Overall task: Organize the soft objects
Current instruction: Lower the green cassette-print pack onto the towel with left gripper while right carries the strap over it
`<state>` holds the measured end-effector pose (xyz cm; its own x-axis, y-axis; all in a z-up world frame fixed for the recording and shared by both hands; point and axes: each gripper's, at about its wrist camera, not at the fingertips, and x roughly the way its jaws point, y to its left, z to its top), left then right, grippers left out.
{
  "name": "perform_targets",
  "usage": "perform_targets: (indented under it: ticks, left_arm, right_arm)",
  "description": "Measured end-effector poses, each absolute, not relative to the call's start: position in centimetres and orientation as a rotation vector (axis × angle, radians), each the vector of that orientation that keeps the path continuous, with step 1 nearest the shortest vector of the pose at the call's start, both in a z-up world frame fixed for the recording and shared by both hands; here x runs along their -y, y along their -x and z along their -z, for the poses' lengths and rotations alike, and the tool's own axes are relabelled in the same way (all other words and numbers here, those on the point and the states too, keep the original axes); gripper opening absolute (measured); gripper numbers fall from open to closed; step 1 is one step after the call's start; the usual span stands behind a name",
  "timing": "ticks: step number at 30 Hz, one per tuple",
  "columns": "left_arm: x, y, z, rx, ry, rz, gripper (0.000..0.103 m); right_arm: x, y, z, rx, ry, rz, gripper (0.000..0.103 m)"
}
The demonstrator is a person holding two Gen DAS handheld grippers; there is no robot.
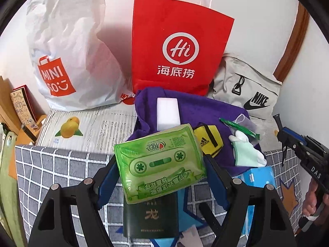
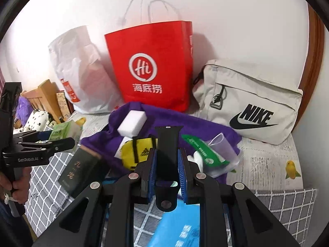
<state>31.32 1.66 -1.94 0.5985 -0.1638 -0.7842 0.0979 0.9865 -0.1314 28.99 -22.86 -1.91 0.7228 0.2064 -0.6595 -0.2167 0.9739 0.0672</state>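
While the left gripper point(image 1: 160, 177) clamps a green plastic tissue pack point(image 1: 159, 161) and the right gripper point(image 2: 167, 160) a black rubber watch strap point(image 2: 167, 144), most items remain unsorted on the purple cloth point(image 2: 164, 119), far of both.

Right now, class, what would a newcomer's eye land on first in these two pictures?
The tall red paper bag with a white Hi logo stands against the wall, between a white plastic Miniso bag and a grey Nike fabric bag. The left hand-held gripper holds a green cassette-print tissue pack; the right hand-held gripper clamps a black rubber watch strap.
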Motion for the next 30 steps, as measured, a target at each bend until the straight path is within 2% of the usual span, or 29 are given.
perform_targets:
  ticks: [18,30]
  left_arm:
    - [-0.9,-37.6,4.6,-1.000,0.077,0.165,0.077]
    - [-0.1,-41.1,7.8,-1.070,0.091,0.187,0.077]
  right_arm:
    - [22.9,-39.0,6.3,-0.872,-0.024,-0.283,0.021]
    - [22.7,-41.2,10.1,-0.981,0.009,-0.269,0.021]
